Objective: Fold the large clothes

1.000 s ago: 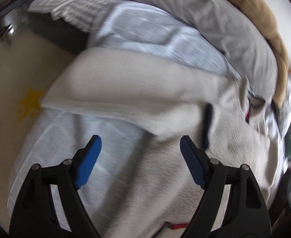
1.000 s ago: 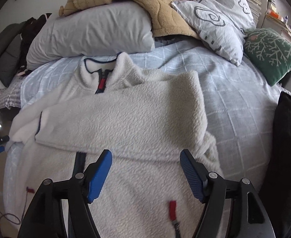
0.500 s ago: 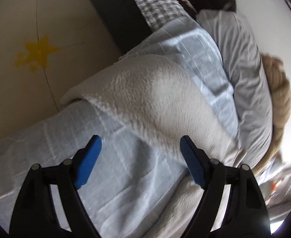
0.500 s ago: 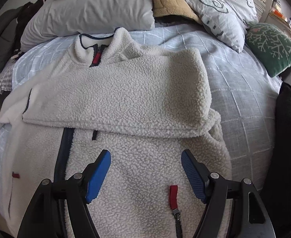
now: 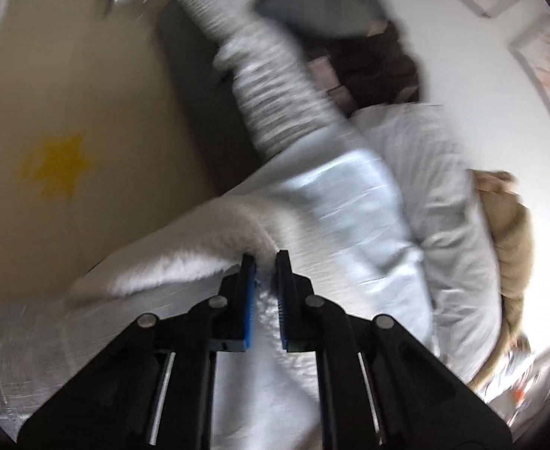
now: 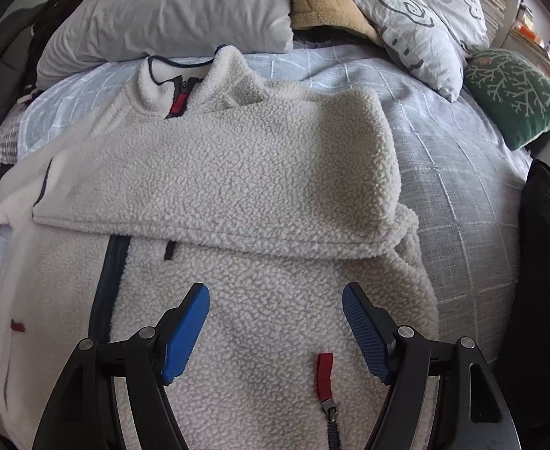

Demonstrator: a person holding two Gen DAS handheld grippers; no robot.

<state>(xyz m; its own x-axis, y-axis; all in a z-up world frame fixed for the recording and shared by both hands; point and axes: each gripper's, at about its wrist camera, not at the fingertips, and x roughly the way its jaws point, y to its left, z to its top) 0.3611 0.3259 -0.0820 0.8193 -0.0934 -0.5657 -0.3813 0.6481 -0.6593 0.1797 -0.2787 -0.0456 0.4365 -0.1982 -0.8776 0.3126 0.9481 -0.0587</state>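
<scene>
Pinching fleece jacket (image 5: pixel 185 262), left gripper (image 5: pixel 264 262) fingers closed; right gripper (image 6: pixel 275 300) wide

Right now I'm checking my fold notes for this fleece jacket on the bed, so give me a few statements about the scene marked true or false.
1. One sleeve is folded across the fleece jacket. True.
2. The right gripper grips the red zipper pull. False: its fingers are open, and the pull lies between them untouched.
3. The left gripper is shut on white fleece. True.
4. The green pillow lies on the jacket. False: it sits apart from the jacket, near the bed's edge.
</scene>
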